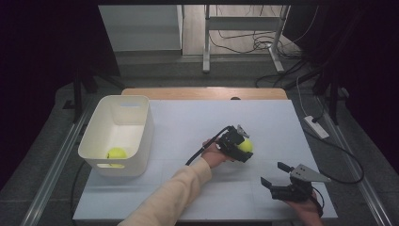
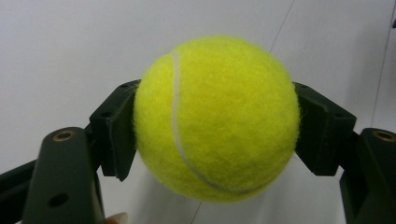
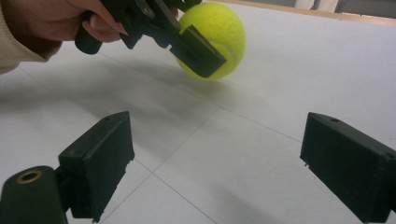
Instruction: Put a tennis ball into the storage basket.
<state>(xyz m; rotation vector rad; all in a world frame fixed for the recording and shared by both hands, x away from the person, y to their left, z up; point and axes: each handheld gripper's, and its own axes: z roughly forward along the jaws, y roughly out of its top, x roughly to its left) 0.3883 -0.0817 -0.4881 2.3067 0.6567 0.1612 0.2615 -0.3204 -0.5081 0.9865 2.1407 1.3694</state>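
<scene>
- Nearest, at the lower right of the high view, the right gripper [image 1: 274,173] rests low over the white table [image 1: 188,122] with its jaws spread wide and nothing between them. It sits close to the other hand's likely path, so a careless swing could knock the two together.
- At frame centre, the left gripper [image 1: 243,147] is clenched on the tennis ball [image 1: 245,145]. In the left gripper view the ball [image 2: 217,119] sits squarely between the two pads [image 2: 119,140], each pressing one flank at about its widest girth.
- The right gripper view shows the held ball [image 3: 214,39] apparently just clear of the table, with its shadow below. The felt is round and springy; a slackened squeeze or a jolt could, I judge, let it squirt out and roll off the edge.
- Farthest, at the middle left, the white bin [image 1: 117,134] already holds a second ball [image 1: 116,153]. A drop that clips the rim may bounce outside.
</scene>
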